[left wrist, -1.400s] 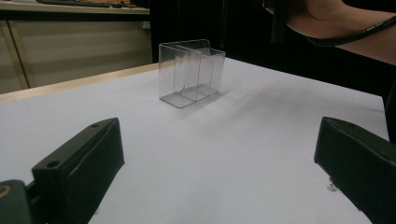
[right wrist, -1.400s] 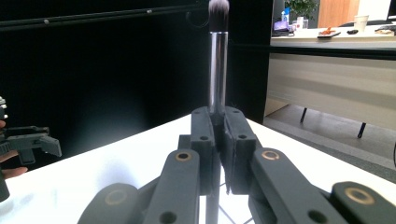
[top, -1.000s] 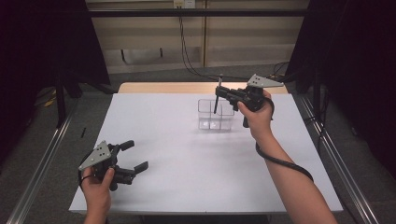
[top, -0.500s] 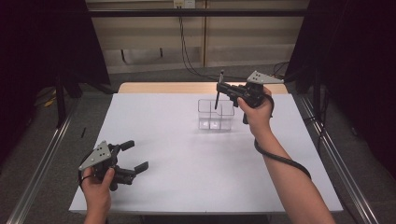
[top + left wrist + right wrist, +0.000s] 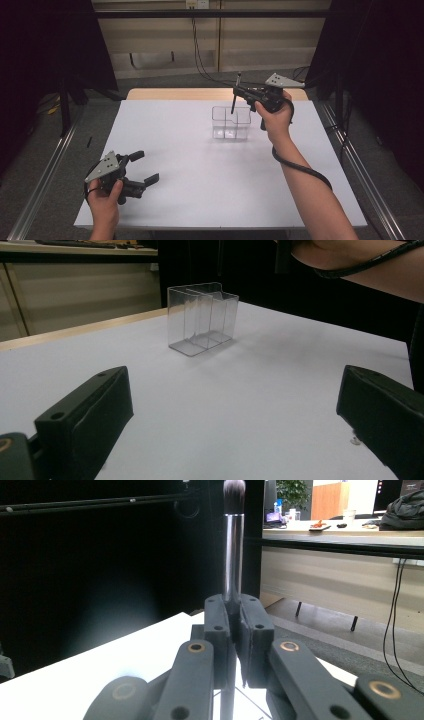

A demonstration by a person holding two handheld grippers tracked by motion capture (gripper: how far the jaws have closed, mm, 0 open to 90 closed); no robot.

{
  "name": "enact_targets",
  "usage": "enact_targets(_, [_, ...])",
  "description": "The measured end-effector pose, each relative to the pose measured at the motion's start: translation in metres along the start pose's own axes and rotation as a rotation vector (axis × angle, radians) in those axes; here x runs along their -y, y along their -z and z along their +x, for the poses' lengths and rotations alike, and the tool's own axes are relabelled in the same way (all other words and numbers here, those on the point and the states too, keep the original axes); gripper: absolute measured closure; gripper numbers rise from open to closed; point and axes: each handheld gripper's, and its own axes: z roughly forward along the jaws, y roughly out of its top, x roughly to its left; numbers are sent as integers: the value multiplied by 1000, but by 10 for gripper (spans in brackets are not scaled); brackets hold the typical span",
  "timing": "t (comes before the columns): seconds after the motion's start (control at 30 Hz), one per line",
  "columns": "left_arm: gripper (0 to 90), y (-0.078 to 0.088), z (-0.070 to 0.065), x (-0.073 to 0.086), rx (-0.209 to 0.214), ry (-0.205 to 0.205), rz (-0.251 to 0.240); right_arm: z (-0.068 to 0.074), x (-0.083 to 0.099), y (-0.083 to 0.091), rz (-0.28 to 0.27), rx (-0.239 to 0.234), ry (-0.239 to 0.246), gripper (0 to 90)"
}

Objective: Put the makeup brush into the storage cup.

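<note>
Now, high view: right gripper (image 5: 239, 93) w/ jaws clamped on makeup brush (image 5: 235, 95), upright above clear organizer (image 5: 230, 122); lower straight in. Left gripper view: left gripper (image 5: 225, 425) jaws wide, empty. Right gripper view: brush vertical; keep it so.

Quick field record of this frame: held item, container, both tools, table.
held item: makeup brush, upright, bristles up, handle end over the container
container: clear divided organizer, looks empty, standing on the table
right tool: shut on the makeup brush, above the organizer's far side
left tool: open, nothing between its pads, low at the table's near left corner
table: white top
</note>
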Motion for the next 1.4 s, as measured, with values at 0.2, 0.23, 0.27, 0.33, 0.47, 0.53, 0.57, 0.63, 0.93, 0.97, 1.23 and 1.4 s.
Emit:
enact_targets(0.2, [14, -1, 0, 0, -1, -4, 0, -2, 2, -1, 2, 13, -2, 844])
enact_targets(0.23, [14, 0, 0, 0, 0, -4, 1, -2, 2, -1, 2, 14, -1, 845])
enact_targets(0.27, [14, 0, 0, 0, 1, 0, -2, -2, 2, -1, 3, 15, 1, 845])
enact_targets(0.33, [14, 0, 0, 0, -1, -3, 0, -3, 2, -2, 5, 18, 1, 845])
enact_targets(0.47, [14, -1, -1, 0, 3, -4, 2, -3, 3, -3, 6, 24, 3, 845])
enact_targets(0.53, [14, -1, -1, 0, 1, -5, 4, -3, 3, -3, 1, 24, -1, 845])
enact_targets(0.57, [14, -1, -1, 0, 4, -1, 3, -3, 2, -4, 1, 25, 0, 845])
enact_targets(0.63, [14, -1, -1, 0, 1, -4, 6, -4, 2, -4, 1, 27, 2, 845])
enact_targets(0.93, [14, -1, 0, 1, 0, -2, 5, -7, 2, -5, 7, 37, 2, 845])
enact_targets(0.97, [14, -1, 0, 1, 0, -2, 6, -7, 2, -5, 7, 36, 1, 845])
enact_targets(1.23, [14, 0, 0, 1, 1, -3, 6, -3, 6, -11, 21, 28, 8, 844])
enact_targets(1.4, [15, -1, 0, 2, 2, -3, 9, -2, 9, -13, 26, 26, 8, 845])
